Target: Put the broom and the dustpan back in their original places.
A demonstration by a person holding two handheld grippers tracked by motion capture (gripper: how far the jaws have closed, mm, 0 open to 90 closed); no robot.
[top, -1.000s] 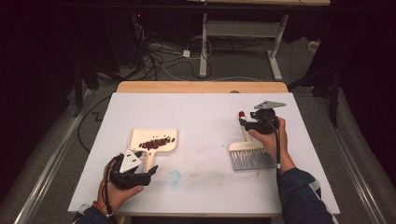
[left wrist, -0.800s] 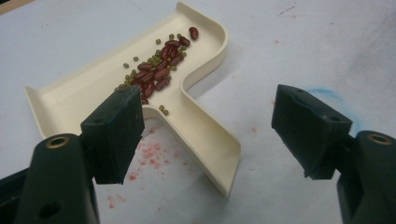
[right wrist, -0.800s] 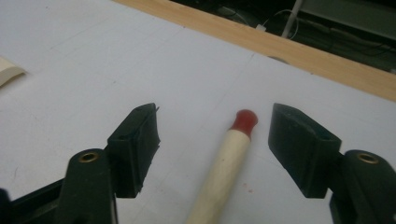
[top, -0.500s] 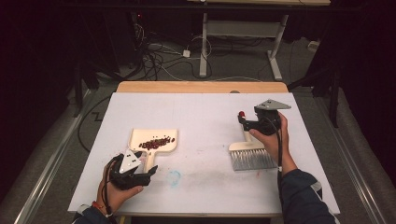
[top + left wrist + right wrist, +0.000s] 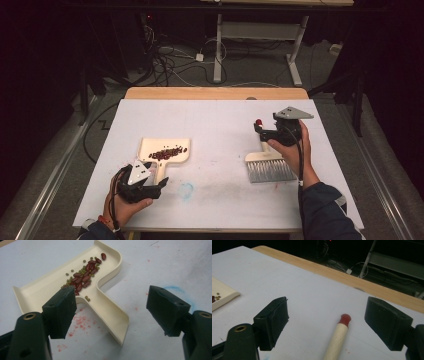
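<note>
Since a second ago the right gripper has lifted a little off the brush and drawn toward 1 o'clock, and its jaws have just been opening; they now stand wide with nothing pressed between them. Over at the left, the left gripper has kept its place near the table's front edge, at about 7 o'clock from the table's middle, the hand curled under it and the jaws pointing toward 1 o'clock. Its jaws are wide apart and grip nothing; in the left gripper view the dustpan's handle runs between them, apart from both pads. That cream dustpan lies flat just beyond this gripper, and its tray holds a small heap of red beans mixed with small green ones. At the right, the right hand holds its gripper roughly level above the brush's handle. In the right gripper view the handle's red tip sits between the open jaws, clear of both, resting on the white tabletop. The brush's grey bristles point toward 6 o'clock.
</note>
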